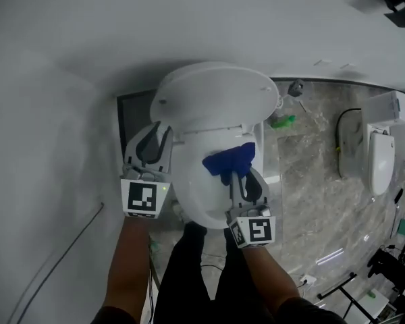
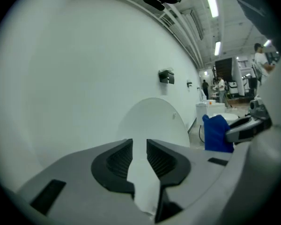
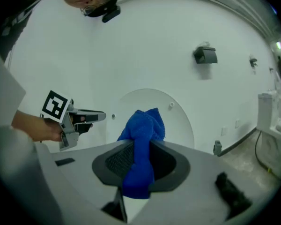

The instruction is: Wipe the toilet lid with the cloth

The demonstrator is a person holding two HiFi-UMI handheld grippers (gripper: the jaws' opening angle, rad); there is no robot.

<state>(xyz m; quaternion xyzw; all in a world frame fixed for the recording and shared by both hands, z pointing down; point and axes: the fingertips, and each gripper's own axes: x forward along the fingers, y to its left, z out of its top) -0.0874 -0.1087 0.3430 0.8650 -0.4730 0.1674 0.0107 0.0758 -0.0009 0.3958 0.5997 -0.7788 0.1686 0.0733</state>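
Observation:
The white toilet lid (image 1: 216,96) stands raised against the wall, and the seat (image 1: 196,187) lies below it. My right gripper (image 1: 241,179) hovers over the seat, shut on a bunched blue cloth (image 1: 228,162). The right gripper view shows the cloth (image 3: 143,139) pinched between the jaws of the right gripper (image 3: 139,161), with the lid (image 3: 175,121) behind it. My left gripper (image 1: 155,135) is at the toilet's left side, open a narrow gap. In the left gripper view nothing is between the jaws of the left gripper (image 2: 139,151); the lid (image 2: 152,121) is beyond them.
A second white toilet (image 1: 380,157) stands at the right on the marble floor, with a black cable (image 1: 341,133) beside it. A green object (image 1: 282,121) lies near the first toilet's base. A black fixture (image 3: 205,55) hangs on the white wall. People (image 2: 260,57) stand far off.

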